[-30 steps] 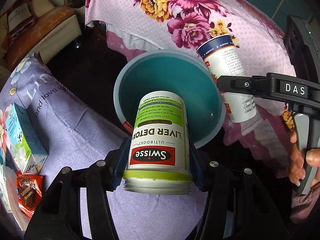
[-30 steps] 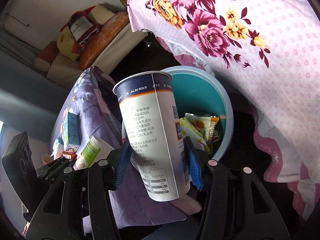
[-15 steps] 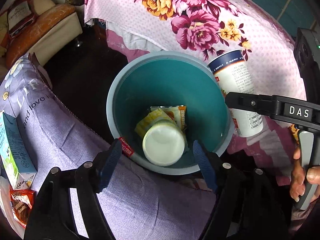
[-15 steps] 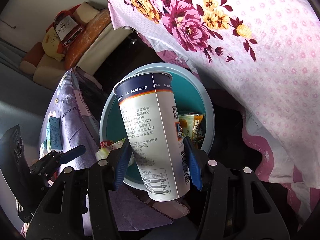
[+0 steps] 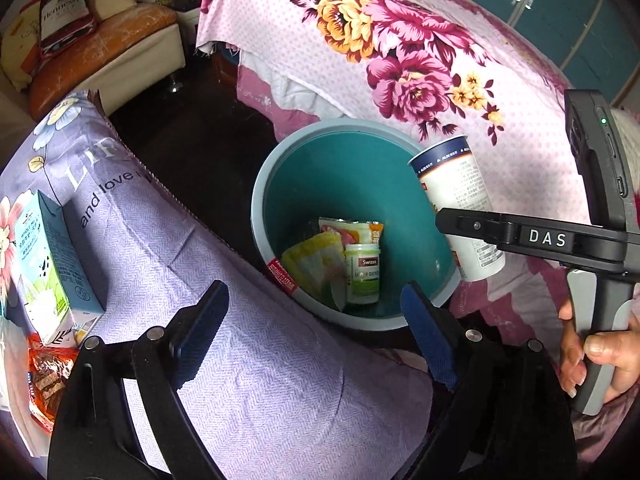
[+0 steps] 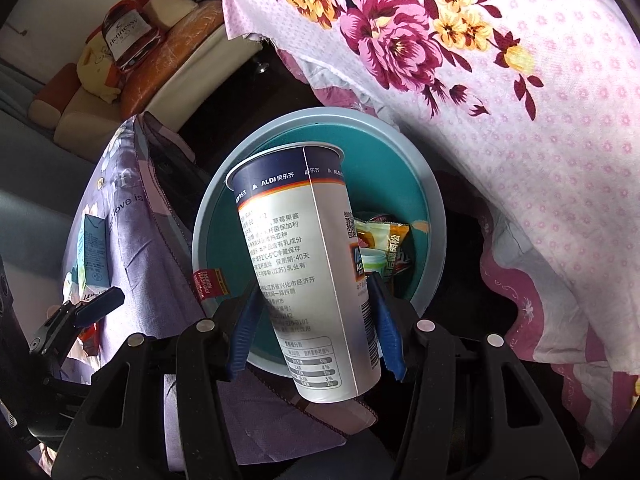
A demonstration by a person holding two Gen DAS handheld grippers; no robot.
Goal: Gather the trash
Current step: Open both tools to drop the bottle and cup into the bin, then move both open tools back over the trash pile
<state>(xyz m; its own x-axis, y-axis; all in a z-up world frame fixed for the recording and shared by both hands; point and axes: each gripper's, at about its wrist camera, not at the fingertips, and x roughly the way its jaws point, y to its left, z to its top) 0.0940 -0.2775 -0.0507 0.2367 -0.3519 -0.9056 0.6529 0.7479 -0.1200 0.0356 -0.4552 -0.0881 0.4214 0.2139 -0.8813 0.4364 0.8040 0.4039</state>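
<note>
A teal trash bin (image 5: pixel 280 168) stands on the dark floor between two covered surfaces; it also shows in the right wrist view (image 6: pixel 434 216). Inside it lie the Swisse bottle (image 5: pixel 362 274) and snack wrappers (image 5: pixel 312 260). My left gripper (image 5: pixel 316 332) is open and empty, just in front of the bin's near rim. My right gripper (image 6: pixel 316 328) is shut on a white ALDI cup (image 6: pixel 304 272), held tilted over the bin. The cup also shows in the left wrist view (image 5: pixel 460 208), at the bin's right rim.
A milk carton (image 5: pixel 52 256) and an orange snack packet (image 5: pixel 44 380) lie on the purple cloth (image 5: pixel 260 380) at the left. A pink floral cover (image 5: pixel 400 60) drapes behind and to the right of the bin. A sofa with cushions (image 5: pixel 100 48) stands at the far left.
My left gripper opened and dropped the Swisse bottle into the bin, then drew back. My right gripper carried the cup closer over the bin.
</note>
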